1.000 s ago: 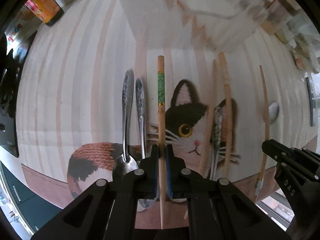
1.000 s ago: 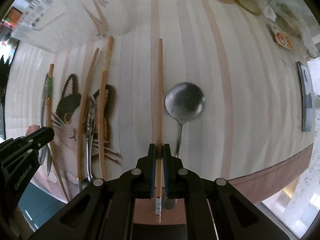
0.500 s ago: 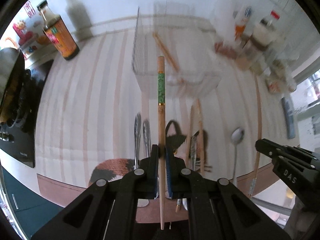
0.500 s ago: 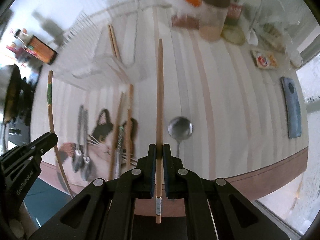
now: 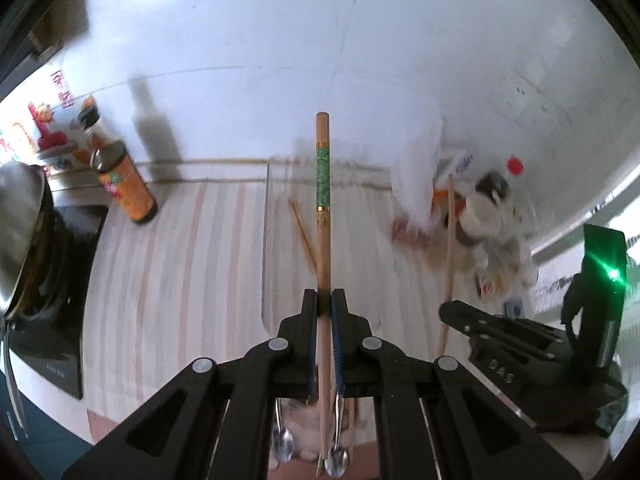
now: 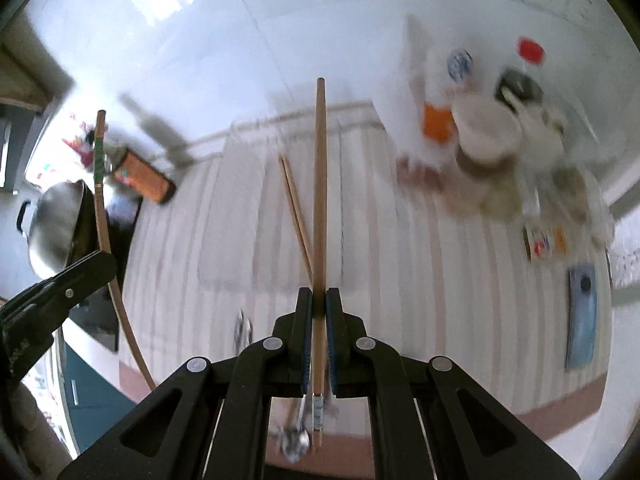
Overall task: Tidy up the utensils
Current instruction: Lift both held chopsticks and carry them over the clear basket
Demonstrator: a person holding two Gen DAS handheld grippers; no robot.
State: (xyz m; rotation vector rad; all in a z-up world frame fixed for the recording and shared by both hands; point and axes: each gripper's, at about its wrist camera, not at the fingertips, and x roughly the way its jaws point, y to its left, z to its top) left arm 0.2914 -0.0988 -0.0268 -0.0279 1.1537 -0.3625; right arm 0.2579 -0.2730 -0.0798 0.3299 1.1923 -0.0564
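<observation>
The striped surface [image 5: 192, 264] fills the lower half of both views. On it, from the left wrist view, a clear rack [image 5: 268, 240] sits around twelve o'clock with a pair of chopsticks [image 5: 302, 236] already lying in it. A pan [image 5: 20, 236] on the stove is at nine o'clock, a sauce bottle [image 5: 124, 184] at ten, and a blurred crowd of jars [image 5: 480, 216] at two.

The left tongs [image 5: 325, 300] are clamped shut on a green-banded chopstick [image 5: 323, 184], which points up and away along the fingers toward twelve. The right tongs [image 6: 316, 300] are likewise pinched on a plain chopstick [image 6: 319, 184], also pointing to twelve. Spoons [image 5: 334, 456] lie on the surface far below, at six.

Risks, biggest first:
- Both sticks project well ahead of the fingers. Swinging toward the rack, a tip may strike its rim or the wall and lever out of the grip.
- The jars stand near the rack at two; the plain stick's tip could knock one over.
- The two tongs are close side by side and could clash over the rack.
- Each stick is held by a narrow pinch on a smooth round shaft, so it may pivot or slide.
- Dropped across the resting pair, it could roll crooked.
</observation>
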